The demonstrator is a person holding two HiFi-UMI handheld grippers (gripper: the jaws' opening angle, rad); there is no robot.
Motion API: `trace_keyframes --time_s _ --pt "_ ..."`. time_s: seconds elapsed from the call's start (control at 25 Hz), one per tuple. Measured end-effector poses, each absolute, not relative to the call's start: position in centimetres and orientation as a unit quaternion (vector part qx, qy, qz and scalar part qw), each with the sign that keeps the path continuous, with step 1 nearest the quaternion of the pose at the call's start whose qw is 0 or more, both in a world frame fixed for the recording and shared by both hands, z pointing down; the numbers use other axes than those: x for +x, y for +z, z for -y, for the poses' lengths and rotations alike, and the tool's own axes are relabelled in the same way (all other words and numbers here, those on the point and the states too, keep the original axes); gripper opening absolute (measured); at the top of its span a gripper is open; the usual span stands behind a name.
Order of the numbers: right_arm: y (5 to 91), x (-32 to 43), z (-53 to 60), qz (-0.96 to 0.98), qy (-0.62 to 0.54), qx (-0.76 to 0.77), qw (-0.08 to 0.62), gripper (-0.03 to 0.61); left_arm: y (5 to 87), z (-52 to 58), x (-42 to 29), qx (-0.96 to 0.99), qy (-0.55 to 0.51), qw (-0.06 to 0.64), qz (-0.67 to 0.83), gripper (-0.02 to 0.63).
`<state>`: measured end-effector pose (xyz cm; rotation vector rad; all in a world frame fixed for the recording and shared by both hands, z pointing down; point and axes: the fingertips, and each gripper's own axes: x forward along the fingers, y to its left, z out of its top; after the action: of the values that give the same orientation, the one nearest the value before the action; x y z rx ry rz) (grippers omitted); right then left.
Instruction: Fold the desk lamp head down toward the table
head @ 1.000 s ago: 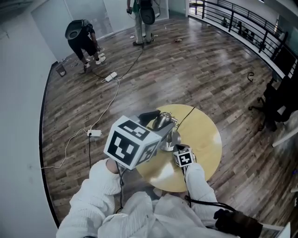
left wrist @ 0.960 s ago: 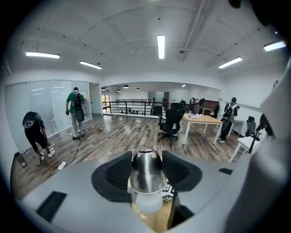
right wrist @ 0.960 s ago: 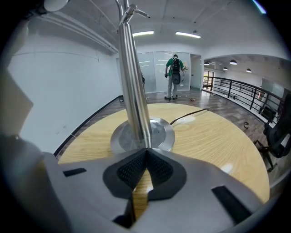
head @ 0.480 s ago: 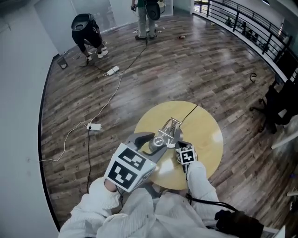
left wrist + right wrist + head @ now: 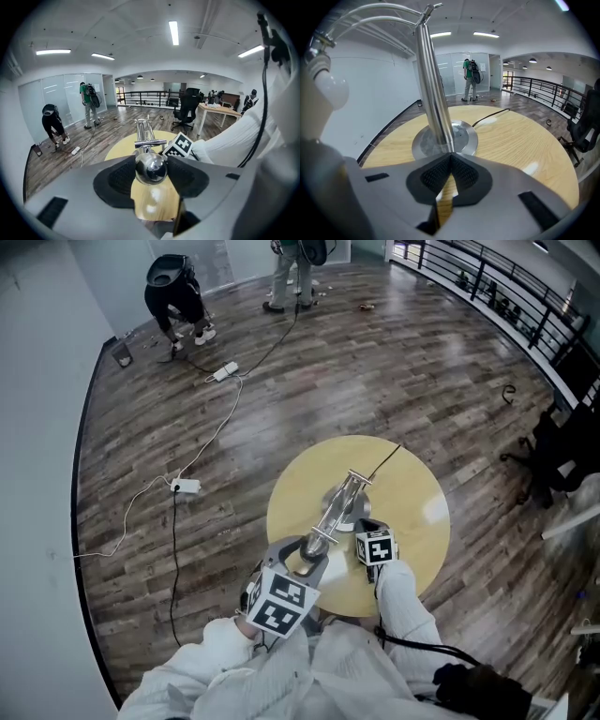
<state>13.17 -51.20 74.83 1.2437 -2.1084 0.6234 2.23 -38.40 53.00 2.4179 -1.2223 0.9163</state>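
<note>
The folding step is under way. The left claw [image 5: 306, 557] is gripping the lamp head [image 5: 151, 168], a rounded chrome shell, with the head sitting squarely between the two dark pads and both pads pressing on its sides. The opening is only as wide as the head itself. In the head view, the desk lamp is standing on the round wooden table [image 5: 417, 512]. Its hinged arm [image 5: 336, 507] is leaning from the top of the pole toward the person, and the head is hanging out near the table's near edge, above the surface and not yet resting on it.

The right claw [image 5: 450, 158] is holding nothing. Its pads are meeting at the tips, and those tips are sitting right at the foot of the upright pole [image 5: 433, 93], just above the round metal base [image 5: 465, 135]. I judge that it is bracing the lamp so the base does not slide or tip, though I cannot tell whether the tips are actually touching the pole. The white bulb [image 5: 332, 91] is showing at the upper left of the right gripper view, and the cord [image 5: 490, 117] is trailing off behind the base.

The next move seems to call for drawing the head further down in an arc about the arm's hinge. The left claw should be pulling gently, since the smooth shell could be slipping out from between the pads.
</note>
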Motion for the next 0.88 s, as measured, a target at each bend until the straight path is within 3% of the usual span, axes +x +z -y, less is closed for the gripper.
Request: trace_keyframes --time_s 0.32,0.88 --pt "74.7 13.1 51.0 0.786 0.237 0.481 0.308 0.012 62.9 41.5 2.6 0.824 0.276 0.192 0.456 0.196" --pt "74.7 12.9 51.5 0.786 0.243 0.486 0.296 0.012 65.1 43.8 3.1 0.834 0.281 0.200 0.431 0.196"
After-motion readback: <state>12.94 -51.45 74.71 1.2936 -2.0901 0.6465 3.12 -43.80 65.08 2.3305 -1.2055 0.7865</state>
